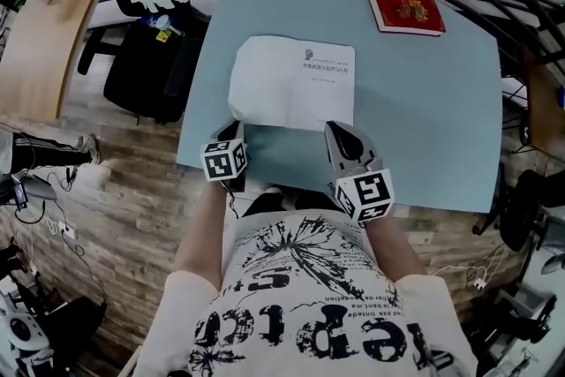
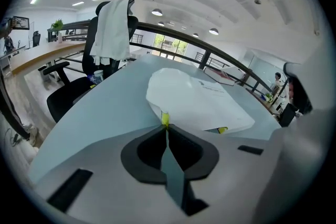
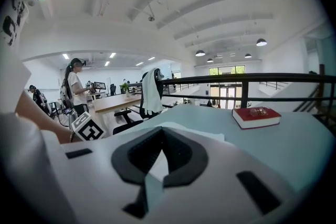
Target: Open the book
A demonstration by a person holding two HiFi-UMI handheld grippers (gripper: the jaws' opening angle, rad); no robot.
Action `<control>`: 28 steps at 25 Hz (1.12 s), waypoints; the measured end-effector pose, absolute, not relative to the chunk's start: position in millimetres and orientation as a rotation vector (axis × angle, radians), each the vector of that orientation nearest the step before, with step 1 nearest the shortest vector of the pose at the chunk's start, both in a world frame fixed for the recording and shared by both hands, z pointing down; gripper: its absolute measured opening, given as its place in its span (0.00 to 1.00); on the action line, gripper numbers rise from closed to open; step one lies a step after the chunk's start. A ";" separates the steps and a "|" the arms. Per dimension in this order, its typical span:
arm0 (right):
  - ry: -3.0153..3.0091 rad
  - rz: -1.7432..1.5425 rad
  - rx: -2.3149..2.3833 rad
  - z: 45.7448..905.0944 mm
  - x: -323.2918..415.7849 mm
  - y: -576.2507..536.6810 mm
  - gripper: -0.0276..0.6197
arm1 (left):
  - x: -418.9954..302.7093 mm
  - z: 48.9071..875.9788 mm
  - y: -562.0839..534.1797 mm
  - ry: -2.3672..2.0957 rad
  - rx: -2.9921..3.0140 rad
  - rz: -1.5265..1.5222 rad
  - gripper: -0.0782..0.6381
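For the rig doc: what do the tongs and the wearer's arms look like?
Left tongs and right tongs: white bodies, black jaw pads, a black-and-white marker cube on each. No cables visible. Short white sleeves, black-print T-shirt.

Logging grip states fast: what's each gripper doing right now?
Left gripper: shut, apparently pinching the near corner of the white book.
Right gripper: shut, nothing between the jaws, tips at the book's near edge.

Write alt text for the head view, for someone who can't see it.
An open book, white page up, lies on a blue table; the left hand-held gripper pinches its near corner, the right hand-held gripper shut at its near edge. A red book lies far right.
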State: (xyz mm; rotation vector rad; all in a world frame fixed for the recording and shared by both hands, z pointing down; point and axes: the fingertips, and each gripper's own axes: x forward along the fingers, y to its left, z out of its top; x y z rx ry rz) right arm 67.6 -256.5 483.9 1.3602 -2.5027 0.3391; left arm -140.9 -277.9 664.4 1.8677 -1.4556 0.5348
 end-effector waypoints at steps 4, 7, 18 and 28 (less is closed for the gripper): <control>-2.484 0.335 1.387 484.9 74.7 -257.1 0.06 | -141.5 671.8 -281.5 -1.452 1.851 0.533 0.15; -2.476 0.328 1.408 483.0 80.1 -259.0 0.06 | -141.3 670.4 -283.2 -1.451 1.854 0.528 0.21; -2.497 0.251 1.468 453.0 86.6 -266.4 0.06 | -142.2 598.5 -295.0 -1.611 2.017 0.515 0.31; -2.518 0.172 1.524 426.9 98.4 -259.3 0.06 | -87.2 473.9 -301.6 -1.630 2.392 0.295 0.31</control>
